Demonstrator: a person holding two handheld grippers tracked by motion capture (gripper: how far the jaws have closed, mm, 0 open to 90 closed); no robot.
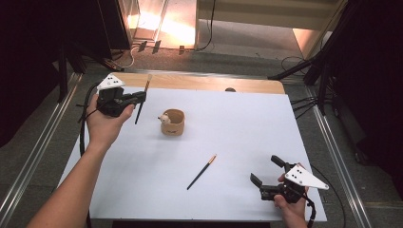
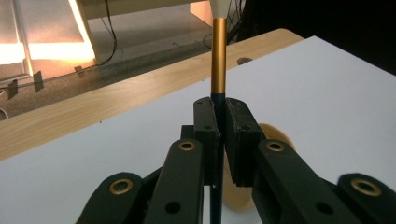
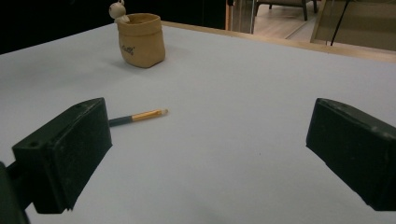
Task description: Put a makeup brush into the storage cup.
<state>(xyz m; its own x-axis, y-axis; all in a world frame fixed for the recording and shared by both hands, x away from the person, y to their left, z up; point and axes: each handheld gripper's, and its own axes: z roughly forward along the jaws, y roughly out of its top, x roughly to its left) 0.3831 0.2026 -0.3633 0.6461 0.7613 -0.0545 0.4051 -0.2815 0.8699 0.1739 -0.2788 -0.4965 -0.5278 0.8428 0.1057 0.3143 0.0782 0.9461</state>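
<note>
High view, reading left to right. At far left the left gripper (image 1: 124, 100) is raised above the white table (image 1: 247, 123), its jaws pinched on a dark chopstick (image 1: 141, 102) with a gold upper band; the stick hangs close to upright, its lower tip clear of the tabletop and just left of the tan holder (image 1: 172, 122). The left gripper view confirms the grip: both black pads are pressed against the chopstick's dark shaft (image 2: 218, 140), the gold band and pale tip rise above them, and part of the holder's rim shows behind the jaws. The holder, a small soft-sided cup with a little pale figurine (image 1: 164, 118) on its rim, stands upright left of the table's centre, and no stick can be seen inside it. Right of and nearer than the holder, a second chopstick (image 1: 201, 172) lies flat and diagonal on the table, untouched. At far right the right gripper (image 1: 266, 171) rests low near the table's front edge with its jaws spread wide and nothing between them; the right gripper view shows the lying chopstick's gold end (image 3: 148, 115) ahead of the left jaw. Judged state of the work: one stick is lifted and carried near the holder but not yet lowered in; the second remains to be picked up and placed.
</note>
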